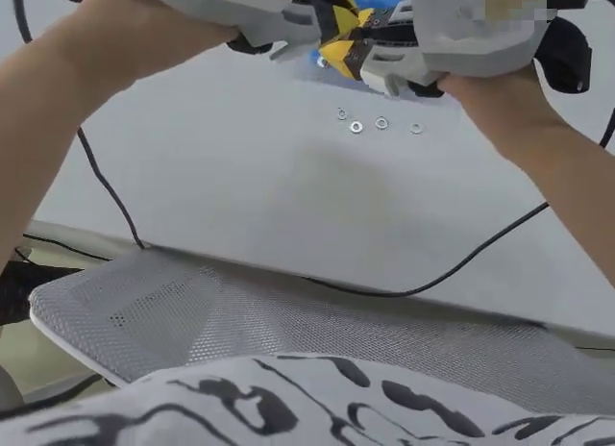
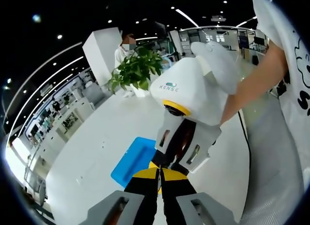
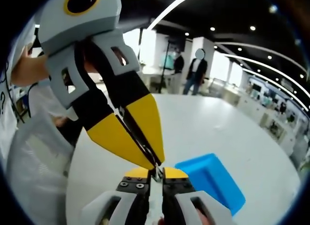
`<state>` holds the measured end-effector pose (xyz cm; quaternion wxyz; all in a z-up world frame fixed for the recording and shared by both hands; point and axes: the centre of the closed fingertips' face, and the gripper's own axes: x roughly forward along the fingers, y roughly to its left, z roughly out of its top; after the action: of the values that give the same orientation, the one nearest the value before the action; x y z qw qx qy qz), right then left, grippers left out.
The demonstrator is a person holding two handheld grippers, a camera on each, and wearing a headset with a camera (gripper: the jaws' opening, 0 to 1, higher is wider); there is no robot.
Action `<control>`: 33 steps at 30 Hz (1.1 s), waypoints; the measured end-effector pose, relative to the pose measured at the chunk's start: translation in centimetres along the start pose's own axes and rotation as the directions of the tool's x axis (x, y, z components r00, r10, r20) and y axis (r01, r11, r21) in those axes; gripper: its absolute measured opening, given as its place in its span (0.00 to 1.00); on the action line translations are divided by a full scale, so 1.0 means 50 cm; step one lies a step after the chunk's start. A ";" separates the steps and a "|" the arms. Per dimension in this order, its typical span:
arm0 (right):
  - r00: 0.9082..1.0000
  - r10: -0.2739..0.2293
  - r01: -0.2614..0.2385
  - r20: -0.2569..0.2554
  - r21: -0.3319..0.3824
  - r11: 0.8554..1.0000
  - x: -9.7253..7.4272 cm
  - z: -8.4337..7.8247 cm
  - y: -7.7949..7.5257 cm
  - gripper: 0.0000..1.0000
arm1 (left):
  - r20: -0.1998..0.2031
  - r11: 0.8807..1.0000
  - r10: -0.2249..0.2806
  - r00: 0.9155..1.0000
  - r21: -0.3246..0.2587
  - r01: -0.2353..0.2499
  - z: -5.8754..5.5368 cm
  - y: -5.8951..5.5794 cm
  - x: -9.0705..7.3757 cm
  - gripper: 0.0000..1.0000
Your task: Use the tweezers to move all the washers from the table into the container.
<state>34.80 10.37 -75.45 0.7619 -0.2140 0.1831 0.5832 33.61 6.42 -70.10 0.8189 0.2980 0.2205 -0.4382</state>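
— Jaws on your left gripper (image 2: 160, 175), are they apart?

— No. They are pressed flat on a thin strip (image 3: 139, 141). I cannot tell if it is the tweezers. Its shiny end sits between the yellow tips of your right gripper (image 3: 156, 173). Those tips are nearly together, but I cannot tell if they squeeze it.

— Where are the washers (image 1: 356, 127)?

— A few small shiny rings lie near each other on the table (image 1: 288, 196), apart from your grippers. The blue container (image 3: 210, 179) is a flat box just past the tips.

— What is the table like?

— White and smooth. A black cable (image 1: 461, 263) curls over it. Grey net cloth (image 1: 288, 321) sits at its near edge.

— And the room?

— Big and bright, with long lights on a dark ceiling, a leafy green plant (image 2: 138, 67), and people (image 3: 196, 70) standing far off.
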 end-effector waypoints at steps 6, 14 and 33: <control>1.000 -0.025 0.025 0.013 -0.019 1.000 0.002 0.010 -0.032 0.04 | 0.011 0.999 0.015 1.000 0.028 -0.015 0.010 0.025 0.001 0.00; 0.998 -0.063 0.064 0.013 -0.040 0.997 0.008 0.016 -0.065 0.04 | 0.025 0.999 0.038 0.999 0.032 -0.038 0.017 0.058 0.015 0.00; 0.996 -0.078 0.076 -0.037 -0.043 0.996 0.059 -0.027 -0.115 0.04 | 0.000 0.999 0.050 0.999 0.008 -0.050 -0.012 0.087 0.066 0.00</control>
<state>41.05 10.70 -77.49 0.7755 -0.2478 0.1773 0.5529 38.95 6.78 -71.30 0.8284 0.3069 0.2115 -0.4182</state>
